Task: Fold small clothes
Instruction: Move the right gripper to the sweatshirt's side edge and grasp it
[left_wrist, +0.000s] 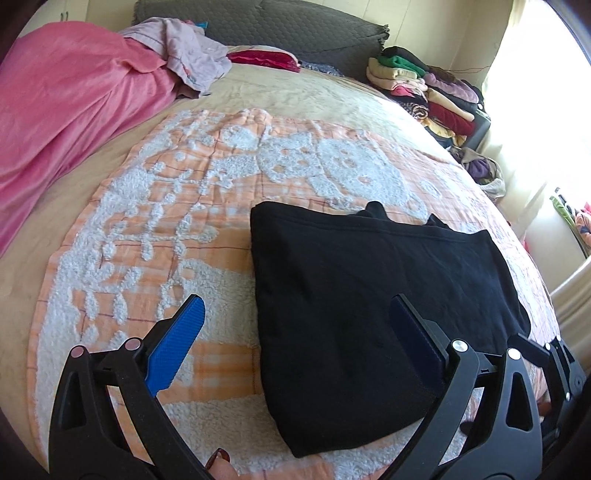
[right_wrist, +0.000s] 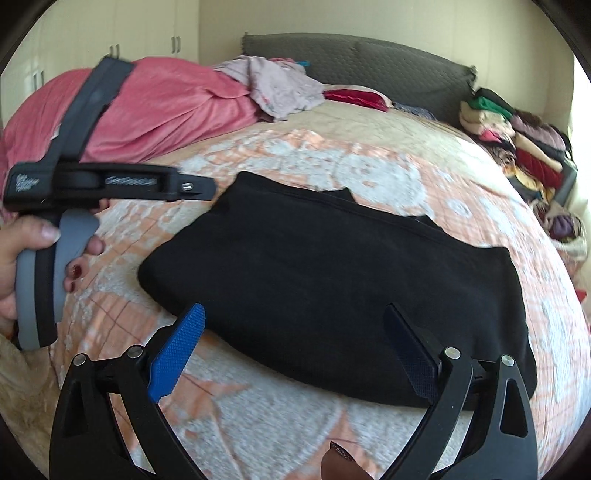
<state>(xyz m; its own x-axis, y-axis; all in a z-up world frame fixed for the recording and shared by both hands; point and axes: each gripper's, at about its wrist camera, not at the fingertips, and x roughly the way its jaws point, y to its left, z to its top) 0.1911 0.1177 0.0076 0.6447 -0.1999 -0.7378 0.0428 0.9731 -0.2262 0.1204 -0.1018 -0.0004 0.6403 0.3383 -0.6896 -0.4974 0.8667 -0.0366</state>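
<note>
Folded black garment on the bed, both claws spread wide and holding nothing.

Left wrist view: the left claw (left_wrist: 295, 343) has its blue pads apart above the near edge of the black garment (left_wrist: 369, 288), which lies folded on the orange-and-white blanket (left_wrist: 155, 206). Right wrist view: the right claw (right_wrist: 293, 343) is likewise spread, empty, over the garment's (right_wrist: 325, 280) near edge; a hand (right_wrist: 22, 254) grips the other tool's handle at left, beside the pink blanket (right_wrist: 166, 103).

Daylight from a blown-out window (left_wrist: 546, 55) at right washes both fisheye views, whose edges bow and darken into black corners, while motion blur smears the orange-and-white fleecy bedspread (right_wrist: 295, 417) in the right wrist view.
</note>
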